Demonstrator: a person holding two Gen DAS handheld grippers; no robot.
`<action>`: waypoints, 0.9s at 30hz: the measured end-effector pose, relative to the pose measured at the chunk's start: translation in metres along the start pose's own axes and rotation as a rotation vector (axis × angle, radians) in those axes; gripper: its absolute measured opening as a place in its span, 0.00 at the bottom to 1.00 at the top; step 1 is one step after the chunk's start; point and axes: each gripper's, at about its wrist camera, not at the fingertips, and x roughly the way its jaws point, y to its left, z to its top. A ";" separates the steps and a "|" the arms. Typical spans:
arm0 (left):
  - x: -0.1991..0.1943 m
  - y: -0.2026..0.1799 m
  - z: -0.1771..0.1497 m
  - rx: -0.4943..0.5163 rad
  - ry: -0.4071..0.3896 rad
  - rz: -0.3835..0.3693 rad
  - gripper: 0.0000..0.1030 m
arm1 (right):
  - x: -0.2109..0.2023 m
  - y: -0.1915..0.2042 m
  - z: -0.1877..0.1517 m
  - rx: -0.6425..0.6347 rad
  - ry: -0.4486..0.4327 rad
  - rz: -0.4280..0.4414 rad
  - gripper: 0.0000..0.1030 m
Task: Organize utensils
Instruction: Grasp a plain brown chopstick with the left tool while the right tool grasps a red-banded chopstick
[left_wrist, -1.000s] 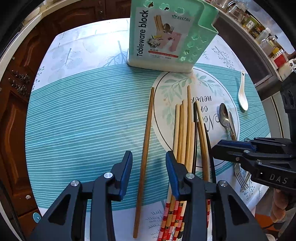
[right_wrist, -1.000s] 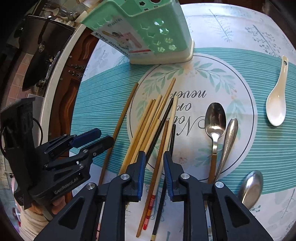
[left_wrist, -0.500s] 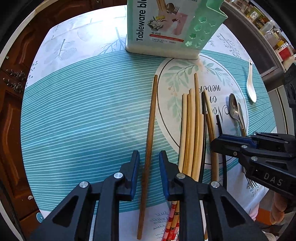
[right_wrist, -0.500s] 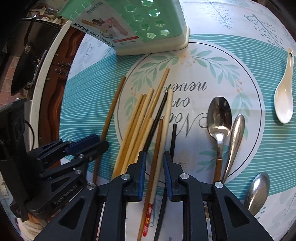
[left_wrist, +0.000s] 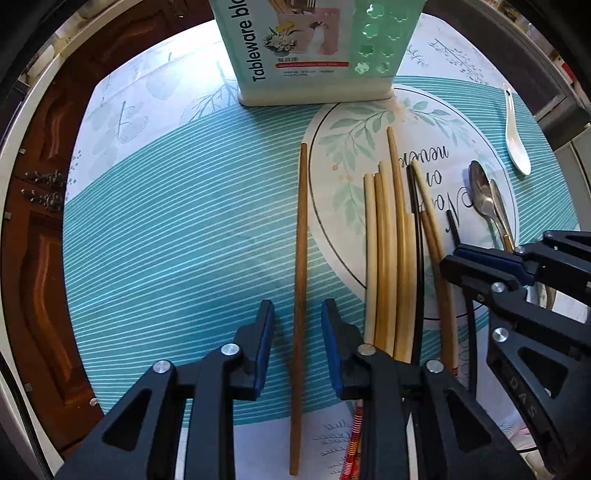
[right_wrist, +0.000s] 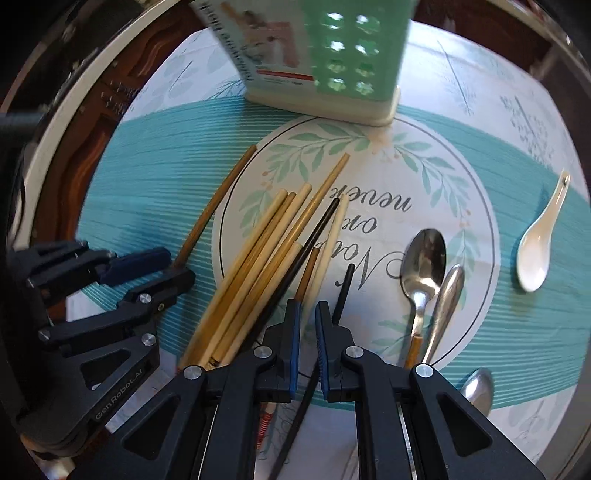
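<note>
The lone brown chopstick (left_wrist: 301, 258) is lying mid-frame between my left gripper (left_wrist: 297, 314)'s opening, untouching jaws, while my right gripper (right_wrist: 306, 314) is closing over the crowded chopstick pile (right_wrist: 258, 269) at centre, so I'm risking pinching two sticks together.

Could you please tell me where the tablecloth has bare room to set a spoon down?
Free: the striped cloth left of the lone brown chopstick, below the green holder. Crowded: the chopstick pile and metal spoons on the round print.
</note>
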 end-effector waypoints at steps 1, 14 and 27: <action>0.000 0.000 0.001 -0.007 0.004 -0.007 0.25 | 0.002 0.002 0.000 -0.007 0.017 -0.014 0.08; 0.004 0.028 -0.007 -0.060 0.035 -0.023 0.42 | 0.005 0.028 0.000 -0.039 0.023 -0.048 0.08; -0.012 0.027 -0.015 -0.027 -0.059 -0.068 0.03 | -0.013 -0.033 -0.027 0.126 -0.050 0.254 0.04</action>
